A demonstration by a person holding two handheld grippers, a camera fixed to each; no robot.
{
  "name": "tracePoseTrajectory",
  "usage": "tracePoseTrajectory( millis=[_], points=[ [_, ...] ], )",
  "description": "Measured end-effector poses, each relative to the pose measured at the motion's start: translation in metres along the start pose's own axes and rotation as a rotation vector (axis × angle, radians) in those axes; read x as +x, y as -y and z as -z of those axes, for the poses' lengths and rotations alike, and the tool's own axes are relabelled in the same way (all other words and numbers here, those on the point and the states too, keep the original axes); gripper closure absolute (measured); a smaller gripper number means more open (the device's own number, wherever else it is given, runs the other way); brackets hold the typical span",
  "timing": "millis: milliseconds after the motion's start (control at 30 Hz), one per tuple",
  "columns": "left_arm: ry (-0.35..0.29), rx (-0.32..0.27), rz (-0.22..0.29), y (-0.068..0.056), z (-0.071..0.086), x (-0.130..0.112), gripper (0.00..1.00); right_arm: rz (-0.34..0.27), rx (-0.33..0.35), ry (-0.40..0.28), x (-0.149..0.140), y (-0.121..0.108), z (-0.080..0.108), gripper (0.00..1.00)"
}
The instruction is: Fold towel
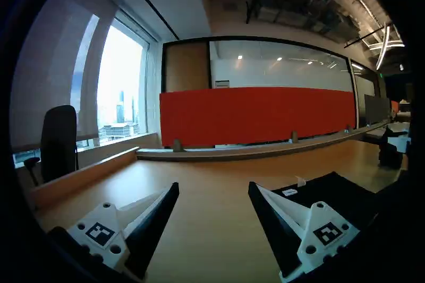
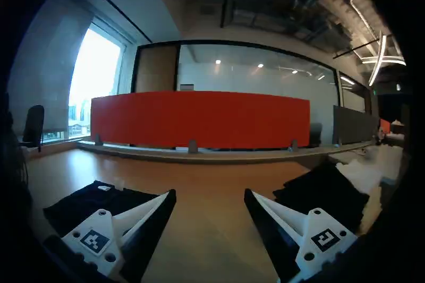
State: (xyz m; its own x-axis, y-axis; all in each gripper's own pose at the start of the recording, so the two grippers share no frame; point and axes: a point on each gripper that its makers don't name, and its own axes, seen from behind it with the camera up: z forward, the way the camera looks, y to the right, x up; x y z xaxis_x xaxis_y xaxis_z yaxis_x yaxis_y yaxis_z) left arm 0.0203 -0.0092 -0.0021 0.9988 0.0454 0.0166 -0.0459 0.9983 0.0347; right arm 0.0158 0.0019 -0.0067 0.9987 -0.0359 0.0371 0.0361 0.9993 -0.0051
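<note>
A black folded towel (image 1: 340, 190) with a small white tag lies on the wooden table, behind the right finger in the left gripper view. My left gripper (image 1: 213, 194) is open above bare wood, nothing between its fingers. In the right gripper view the same kind of black towel (image 2: 90, 200) lies behind the left finger, and a second black cloth (image 2: 324, 190) lies to the right. My right gripper (image 2: 210, 198) is open over bare table, holding nothing.
A red divider panel (image 1: 255, 114) runs along the table's far edge (image 2: 212, 154). A black office chair (image 1: 57, 142) stands at the left by the window. White cloths (image 2: 372, 169) lie at the far right, and a dark object (image 1: 390, 153) stands at the right.
</note>
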Motion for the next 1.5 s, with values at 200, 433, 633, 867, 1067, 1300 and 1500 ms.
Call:
tracePoseTrajectory(
  millis=[200, 433, 633, 867, 1067, 1300, 1500],
  points=[
    [0.003, -0.007, 0.022, 0.000, 0.001, 0.042, 0.03, 0.015, 0.004, -0.004, 0.048, 0.004, 0.005, 0.01],
    [0.010, -0.018, 0.024, 0.002, 0.004, 0.103, 0.03, 0.022, 0.008, -0.016, 0.118, 0.012, 0.013, 0.01],
    [0.016, -0.029, 0.023, 0.006, 0.006, 0.148, 0.03, 0.029, 0.002, -0.024, 0.169, 0.016, 0.020, 0.01],
    [0.033, -0.039, 0.020, 0.011, 0.008, 0.172, 0.03, 0.034, -0.007, -0.021, 0.200, 0.016, 0.026, 0.01],
    [0.075, -0.067, -0.014, 0.008, 0.010, 0.173, 0.03, 0.046, 0.006, 0.005, 0.206, 0.017, 0.028, 0.01],
    [0.130, -0.133, -0.048, -0.004, 0.013, 0.167, 0.03, 0.084, 0.069, 0.056, 0.199, 0.027, 0.029, 0.01],
    [0.170, -0.204, -0.061, -0.017, 0.017, 0.158, 0.03, 0.130, 0.173, 0.104, 0.189, 0.046, 0.034, 0.00]
  ],
)
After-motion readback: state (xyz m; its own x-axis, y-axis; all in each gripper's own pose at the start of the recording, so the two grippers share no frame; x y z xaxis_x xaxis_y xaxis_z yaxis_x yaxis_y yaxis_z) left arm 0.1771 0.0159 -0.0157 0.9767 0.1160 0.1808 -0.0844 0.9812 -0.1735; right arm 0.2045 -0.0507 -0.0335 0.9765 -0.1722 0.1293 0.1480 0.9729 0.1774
